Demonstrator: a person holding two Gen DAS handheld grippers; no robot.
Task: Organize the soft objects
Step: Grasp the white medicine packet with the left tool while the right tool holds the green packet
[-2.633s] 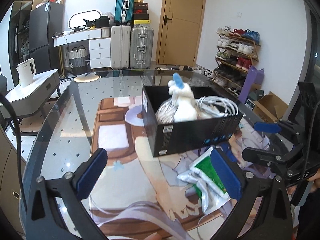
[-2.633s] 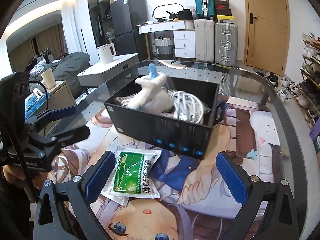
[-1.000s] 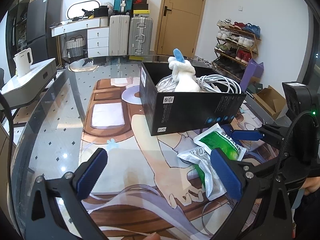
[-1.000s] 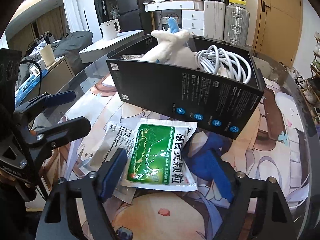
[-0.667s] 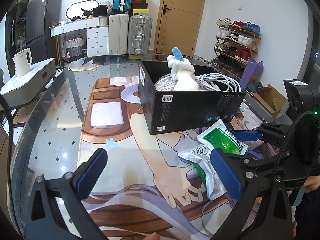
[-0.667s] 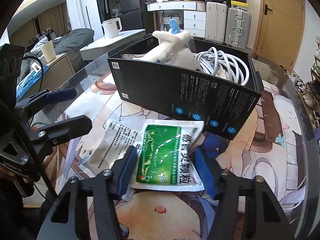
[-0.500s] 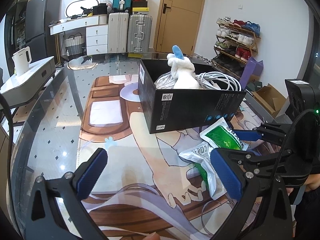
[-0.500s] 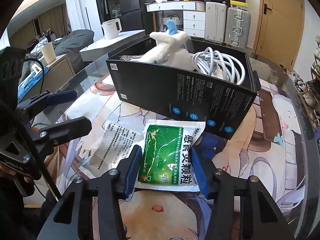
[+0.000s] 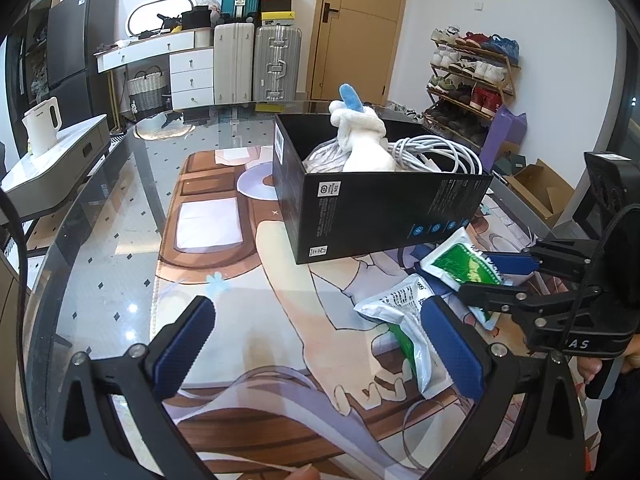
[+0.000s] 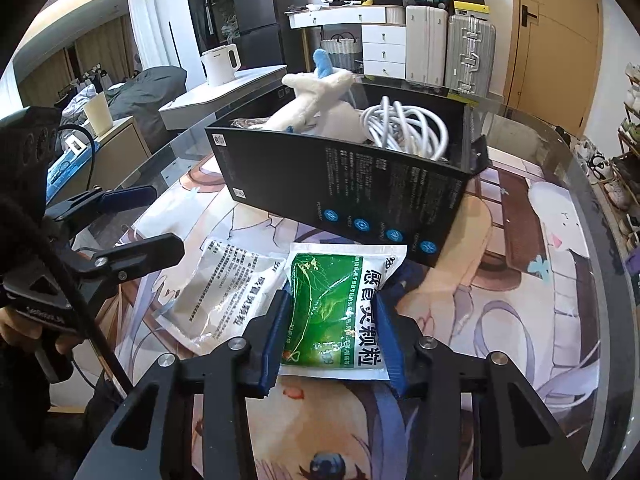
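Green sachet [image 10: 335, 308], apparently pinched, bulging slightly.

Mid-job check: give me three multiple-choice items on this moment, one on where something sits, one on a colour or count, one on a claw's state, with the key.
1. Where does the white plush toy sit?
A. Inside the black box
B. On the mat beside the box
C. In the left claw

2. How many packets lie in front of the box?
A. One
B. Two
C. Four

3. What is the right claw doing?
A. Hanging wide open over the box
B. Closed on the green packet
C. Holding the white cable

Key: 1 A, the toy rises out of the box next to the coiled cable. 2 B, the green packet and a white packet lie side by side. 3 B, both blue pads press the green packet's edges, while the left claw stands open and holds nothing.
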